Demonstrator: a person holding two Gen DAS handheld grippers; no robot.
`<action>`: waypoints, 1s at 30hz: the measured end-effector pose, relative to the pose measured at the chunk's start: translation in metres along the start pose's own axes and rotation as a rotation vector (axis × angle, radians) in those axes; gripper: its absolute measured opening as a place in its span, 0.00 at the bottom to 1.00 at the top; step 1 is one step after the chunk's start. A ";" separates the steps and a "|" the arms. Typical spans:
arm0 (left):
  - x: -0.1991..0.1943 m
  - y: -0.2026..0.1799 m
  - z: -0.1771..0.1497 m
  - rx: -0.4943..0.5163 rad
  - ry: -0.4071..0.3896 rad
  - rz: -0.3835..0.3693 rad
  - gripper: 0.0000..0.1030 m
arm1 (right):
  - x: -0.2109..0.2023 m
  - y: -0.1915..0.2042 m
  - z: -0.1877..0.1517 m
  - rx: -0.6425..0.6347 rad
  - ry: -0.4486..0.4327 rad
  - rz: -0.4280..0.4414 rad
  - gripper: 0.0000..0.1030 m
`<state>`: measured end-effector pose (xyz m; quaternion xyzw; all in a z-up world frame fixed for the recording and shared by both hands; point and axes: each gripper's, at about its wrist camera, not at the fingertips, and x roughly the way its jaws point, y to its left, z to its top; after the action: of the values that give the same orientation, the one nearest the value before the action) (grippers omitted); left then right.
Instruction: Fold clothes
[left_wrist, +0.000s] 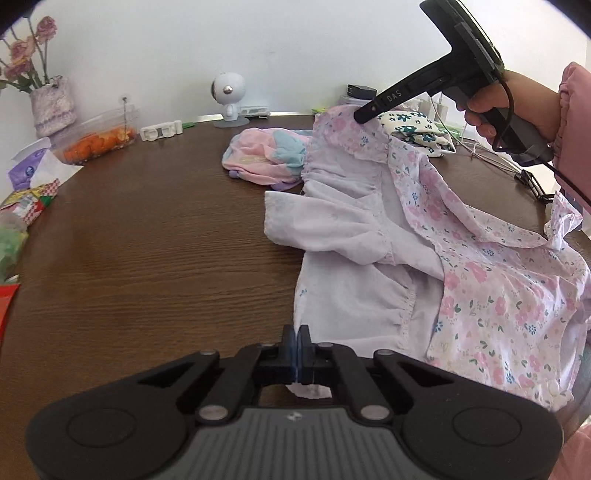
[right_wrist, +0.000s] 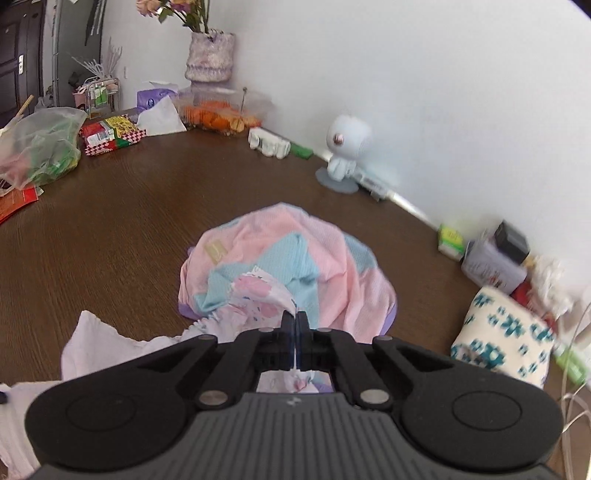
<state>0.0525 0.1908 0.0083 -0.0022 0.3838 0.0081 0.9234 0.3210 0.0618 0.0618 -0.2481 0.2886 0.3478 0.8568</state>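
A pale pink floral dress (left_wrist: 480, 295) lies spread on the right half of the brown wooden table (left_wrist: 147, 240), its white lining facing up. My left gripper (left_wrist: 296, 332) is shut on the dress's near hem. My right gripper (left_wrist: 360, 117) is shut on the far edge of the dress and lifts it above the table; in the right wrist view (right_wrist: 295, 317) floral cloth (right_wrist: 258, 291) is pinched between its jaws. A crumpled pink and blue garment (left_wrist: 266, 157) lies beyond the dress, also in the right wrist view (right_wrist: 291, 258).
A cream cloth with teal flowers (left_wrist: 417, 129) lies at the back right. A white round-headed figure (left_wrist: 229, 96), a flower vase (left_wrist: 51, 107), a clear box of orange fruit (left_wrist: 99, 138), tissues and snack packets line the wall and left edge. Cables lie at the right.
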 end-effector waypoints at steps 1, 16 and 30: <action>-0.016 0.001 -0.007 -0.010 -0.015 0.010 0.00 | -0.007 0.003 0.006 -0.030 -0.028 -0.020 0.00; -0.092 0.016 -0.047 -0.170 0.028 0.210 0.00 | 0.059 0.066 0.042 -0.135 -0.104 -0.093 0.00; -0.070 0.016 0.059 -0.034 -0.127 0.027 0.86 | -0.020 -0.006 0.035 0.215 -0.122 0.088 0.88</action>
<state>0.0446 0.2066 0.0998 -0.0122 0.3242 0.0273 0.9455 0.3253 0.0707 0.1014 -0.1205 0.2823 0.3665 0.8783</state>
